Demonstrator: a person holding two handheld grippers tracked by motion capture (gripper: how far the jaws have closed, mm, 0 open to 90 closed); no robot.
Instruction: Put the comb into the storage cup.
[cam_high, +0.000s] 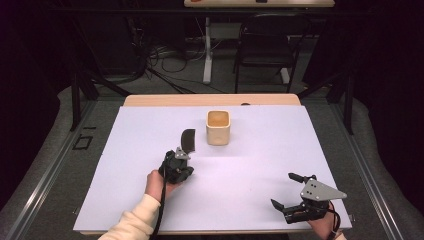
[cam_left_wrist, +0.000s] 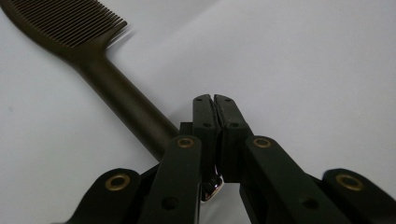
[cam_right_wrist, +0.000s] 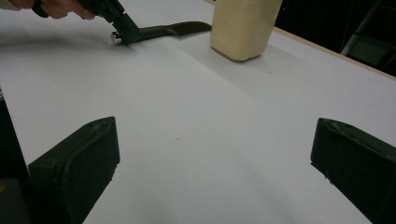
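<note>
Left gripper (cam_high: 184, 154): held in the person's left hand (cam_high: 159, 184) over the white sheet, pointed away from the person toward the cup; in the left gripper view its two black jaws are seen pressed together, clamped on the end of the comb's handle

Comb (cam_high: 188, 140): a dark, fine-toothed comb with a long round handle; its toothed head is seen just ahead of the left gripper and near the cup's left side in the high view; in the left gripper view the handle (cam_left_wrist: 126, 105) runs from the jaws up to the upper left, where the teeth (cam_left_wrist: 70, 21) are seen; whether the head rests on the sheet or is held just above it cannot be told

Cup (cam_high: 218, 127): a cream, square-mouthed cup, stood upright on the far middle of the sheet, just right of the comb and apart from it

Right gripper (cam_high: 287, 191): held low at the near right corner of the sheet, well apart from comb and cup; its jaws are spread wide with only bare sheet between them

Table cover (cam_high: 250, 165): a white sheet laid over a wooden tabletop (cam_high: 210, 100), whose edge is seen along the far side
</note>
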